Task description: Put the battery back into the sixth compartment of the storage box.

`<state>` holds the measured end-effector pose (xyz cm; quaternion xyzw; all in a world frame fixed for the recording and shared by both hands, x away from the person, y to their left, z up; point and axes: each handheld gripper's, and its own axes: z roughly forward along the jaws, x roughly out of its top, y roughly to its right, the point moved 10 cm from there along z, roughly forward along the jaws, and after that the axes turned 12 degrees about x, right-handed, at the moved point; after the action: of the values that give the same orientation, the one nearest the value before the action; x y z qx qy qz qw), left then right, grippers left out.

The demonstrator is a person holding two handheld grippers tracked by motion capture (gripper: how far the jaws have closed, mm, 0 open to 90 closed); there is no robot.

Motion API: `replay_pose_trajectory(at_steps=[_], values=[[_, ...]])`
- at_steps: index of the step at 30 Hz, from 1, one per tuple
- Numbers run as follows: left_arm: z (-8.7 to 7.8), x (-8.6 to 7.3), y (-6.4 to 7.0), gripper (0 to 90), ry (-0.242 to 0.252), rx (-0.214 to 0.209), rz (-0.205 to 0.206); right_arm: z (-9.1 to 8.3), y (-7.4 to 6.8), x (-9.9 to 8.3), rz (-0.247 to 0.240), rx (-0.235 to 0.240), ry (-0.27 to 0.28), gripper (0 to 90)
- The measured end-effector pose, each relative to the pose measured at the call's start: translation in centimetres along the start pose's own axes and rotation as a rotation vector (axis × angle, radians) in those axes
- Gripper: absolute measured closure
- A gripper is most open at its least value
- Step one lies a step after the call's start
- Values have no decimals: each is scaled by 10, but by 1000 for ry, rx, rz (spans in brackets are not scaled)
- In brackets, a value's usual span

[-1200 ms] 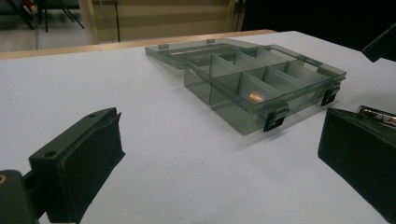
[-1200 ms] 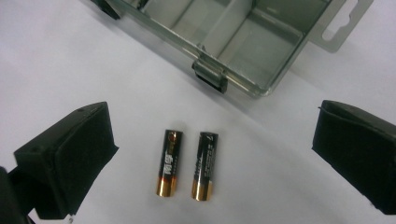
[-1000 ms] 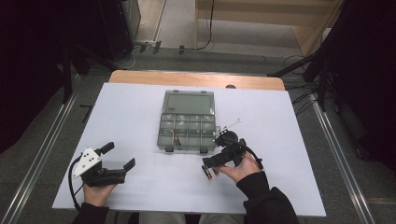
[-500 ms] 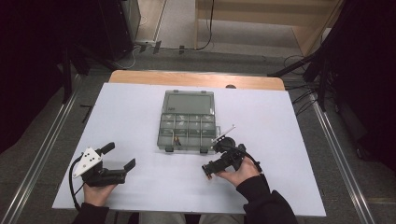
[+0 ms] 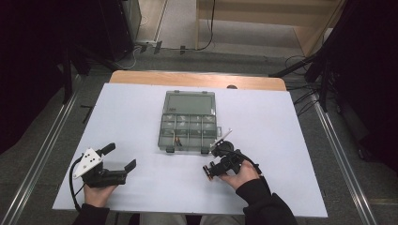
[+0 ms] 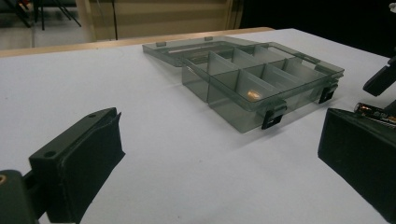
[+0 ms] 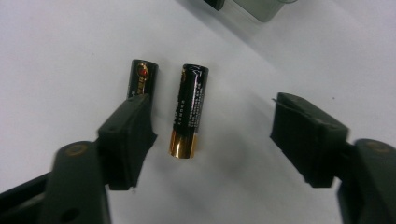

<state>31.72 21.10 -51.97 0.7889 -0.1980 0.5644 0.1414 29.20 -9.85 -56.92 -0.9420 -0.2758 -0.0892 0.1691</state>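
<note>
Your right gripper (image 7: pixel 212 140) has one jaw covering the lower end of the left battery (image 7: pixel 141 78). The organizer box (image 7: pixel 254 7) is cut off up top. From above, its contents (image 5: pixel 177 140) are too small to identify.

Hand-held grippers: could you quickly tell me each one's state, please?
Left hand-held gripper: open, holding nothing.
Right hand-held gripper: open, around a battery on the table, not gripping it.

A white-topped table (image 5: pixel 141 112) with a wooden far edge stands on grey floor (image 5: pixel 178 28), dark curtains (image 5: pixel 28 70) hanging either side, cables (image 5: pixel 300 63) trailing behind
</note>
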Motion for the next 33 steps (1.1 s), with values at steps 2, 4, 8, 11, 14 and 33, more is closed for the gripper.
replay_pose_trajectory(at_steps=[2,4,8,11,14,33], values=[[0,0,0,0,0,-1,0,0,0,0,-5,-3,-3,408],[0,0,0,0,0,-1,0,1,0,0,-2,-7,-6,460],[0,0,0,0,-1,0,0,2,-2,0,-19,-9,-1,559],[0,0,0,0,0,-1,1,2,-3,0,-21,-7,0,597],[0,0,0,0,0,1,1,4,-3,0,-16,-11,-9,642],[1,0,0,0,-2,2,4,7,-1,-1,29,38,-17,777]])
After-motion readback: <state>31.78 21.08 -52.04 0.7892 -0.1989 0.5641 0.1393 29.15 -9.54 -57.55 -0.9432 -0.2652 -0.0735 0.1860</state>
